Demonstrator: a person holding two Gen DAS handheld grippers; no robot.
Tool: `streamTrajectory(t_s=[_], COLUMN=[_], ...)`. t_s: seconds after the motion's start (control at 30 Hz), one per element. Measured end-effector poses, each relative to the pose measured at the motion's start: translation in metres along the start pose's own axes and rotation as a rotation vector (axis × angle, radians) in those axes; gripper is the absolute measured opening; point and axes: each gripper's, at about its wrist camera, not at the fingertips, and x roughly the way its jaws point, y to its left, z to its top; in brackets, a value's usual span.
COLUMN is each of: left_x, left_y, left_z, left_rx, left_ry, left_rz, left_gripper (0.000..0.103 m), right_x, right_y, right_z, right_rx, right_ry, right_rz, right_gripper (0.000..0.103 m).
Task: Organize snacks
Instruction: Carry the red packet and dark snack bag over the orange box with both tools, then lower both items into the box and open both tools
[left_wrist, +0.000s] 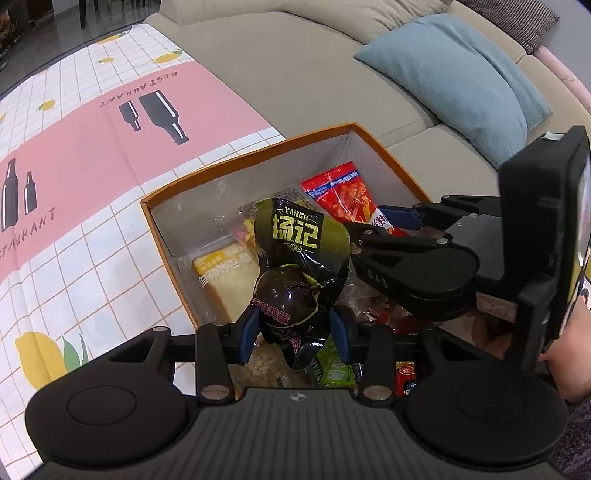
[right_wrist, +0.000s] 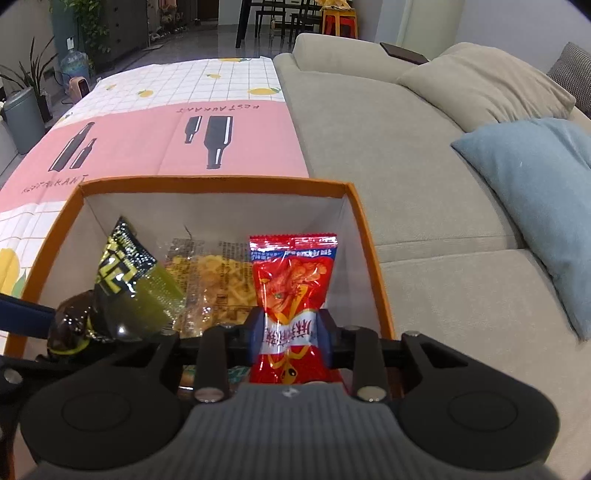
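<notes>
While both hover over the orange box (right_wrist: 364, 221), the left claw (left_wrist: 293, 328) clamps a dark egg packet (left_wrist: 295, 258) and the right claw (right_wrist: 290, 334), part-open, flanks a red snack packet (right_wrist: 293, 280).

Each gripper, the left gripper (left_wrist: 295, 334) and the right gripper (right_wrist: 291, 334), is matte black plastic with 2 blue finger pads (left_wrist: 248, 334), silver pivot screws, 2 round discs flanking a ribbed centre plate, and a small round white mark on that plate.
</notes>
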Motion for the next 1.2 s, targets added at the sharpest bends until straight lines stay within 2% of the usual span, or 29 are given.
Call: streamTrajectory(t_s=[0.1, 0.3, 0.53, 0.67, 0.87, 1.2], left_x=[0.0, -0.009, -0.015, 0.0, 0.023, 0.023], left_y=[0.0, -0.005, -0.021, -0.033, -0.038, -0.038], left_z=[0.001, -0.004, -0.02, -0.026, -0.033, -0.041], left_rx=[0.0, 0.008, 0.002, 0.009, -0.002, -0.017], left_ry=[-0.001, -0.009, 0.018, 0.063, 0.127, 0.151], left_rz=[-0.001, -0.018, -0.087, -0.101, -0.1, -0.105], left_gripper=[0.047, 0.047, 0.047, 0.047, 0.047, 0.048], right_x=[-0.002, -0.014, -0.052, -0.072, -0.083, -0.083], right_y=[-0.003, -0.003, -0.011, -0.02, -0.019, -0.02], right_z=[0.0, -0.002, -0.022, -0.048, -0.073, -0.079], right_rx=[0.014, 0.028, 0.073, 0.109, 0.064, 0.067], right_ry=[-0.004, -0.006, -0.02, -0.031, -0.011, 0.018], right_rz=[0.032, 0.045, 0.042, 0.013, -0.028, -0.022], right_gripper=[0.039, 0.042, 0.05, 0.05, 0.049, 0.05])
